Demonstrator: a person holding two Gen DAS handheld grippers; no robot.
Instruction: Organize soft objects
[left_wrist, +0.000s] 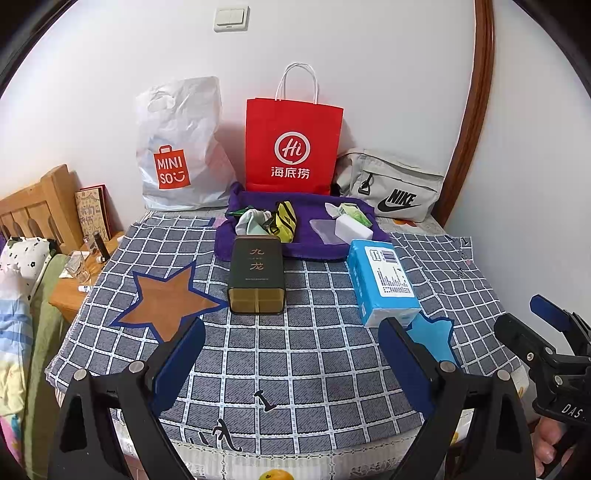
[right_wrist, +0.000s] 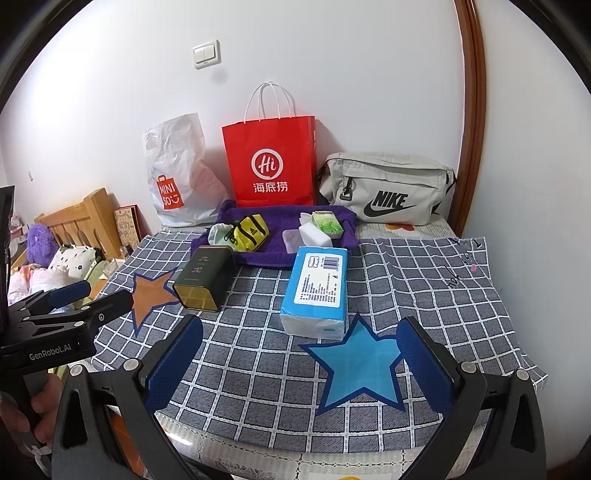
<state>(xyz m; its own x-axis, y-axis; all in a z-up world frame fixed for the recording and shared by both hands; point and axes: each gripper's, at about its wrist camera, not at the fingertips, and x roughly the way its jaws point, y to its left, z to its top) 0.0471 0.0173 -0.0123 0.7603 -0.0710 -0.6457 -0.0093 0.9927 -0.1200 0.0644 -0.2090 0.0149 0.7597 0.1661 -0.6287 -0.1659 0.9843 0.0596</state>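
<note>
A purple towel lies at the back of the table with small items on it: a yellow pouch, a pale cloth bundle, a white block and a green packet. In front lie a dark tea tin and a blue tissue pack. My left gripper is open over the checked cloth, short of the tin. My right gripper is open above a blue star, just before the tissue pack.
Against the wall stand a white Miniso bag, a red paper bag and a grey Nike bag. A brown star marks the cloth at left. A bedside shelf with a glass is left of the table.
</note>
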